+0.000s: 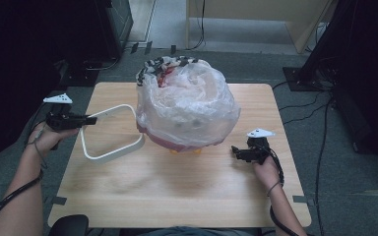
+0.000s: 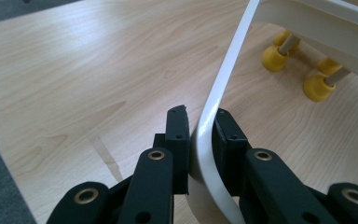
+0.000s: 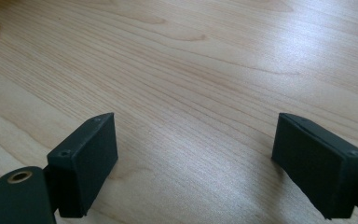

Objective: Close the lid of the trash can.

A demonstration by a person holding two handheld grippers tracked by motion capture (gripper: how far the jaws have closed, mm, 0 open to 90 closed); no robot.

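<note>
A white loop handle [image 1: 109,132] sticks out leftward from a basket [image 1: 177,142] that stands on yellow feet [image 2: 275,57] at the table's middle. A crumpled clear plastic bag [image 1: 187,101] bulges over the basket and hides its contents. My left gripper [image 1: 92,119] is shut on the handle's far left bend; in the left gripper view the white band [image 2: 214,107] runs up between the two pads. My right gripper [image 1: 235,151] hovers low over bare wood to the right of the basket, jaws open with nothing between them [image 3: 196,163].
The wooden table [image 1: 177,196] has bare wood in front of the basket and to both sides. Cables [image 1: 320,123] trail on the grey floor at the right. Dark equipment stands at the far left and far right.
</note>
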